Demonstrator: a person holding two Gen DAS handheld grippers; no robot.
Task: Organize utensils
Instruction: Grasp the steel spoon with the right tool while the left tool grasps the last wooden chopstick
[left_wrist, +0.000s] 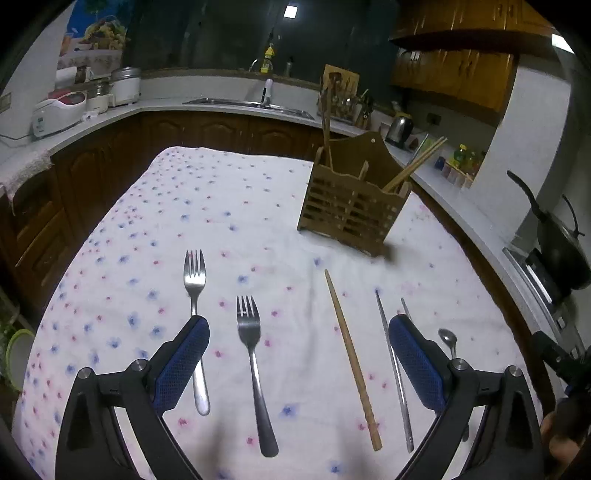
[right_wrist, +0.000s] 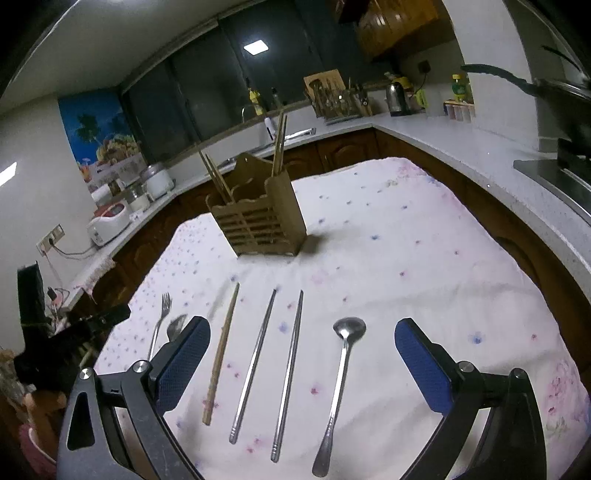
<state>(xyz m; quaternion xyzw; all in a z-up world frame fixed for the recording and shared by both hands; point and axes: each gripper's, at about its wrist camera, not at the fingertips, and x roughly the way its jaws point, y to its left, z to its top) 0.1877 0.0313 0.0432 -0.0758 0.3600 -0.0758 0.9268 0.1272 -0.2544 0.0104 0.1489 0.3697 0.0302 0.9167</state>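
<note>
Tongs gape wide, both empty; left tongs over steel forks; right tongs over slim metal chopsticks.

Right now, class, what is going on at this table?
A person holds a hand-held gripper in each hand above a flowered tablecloth; left and right are both open and empty. Two forks, a wooden chopstick, two metal chopsticks and a spoon lie in a row. The wooden holder already contains wooden chopsticks.

Both wrist views overlook the same tablecloth
</note>
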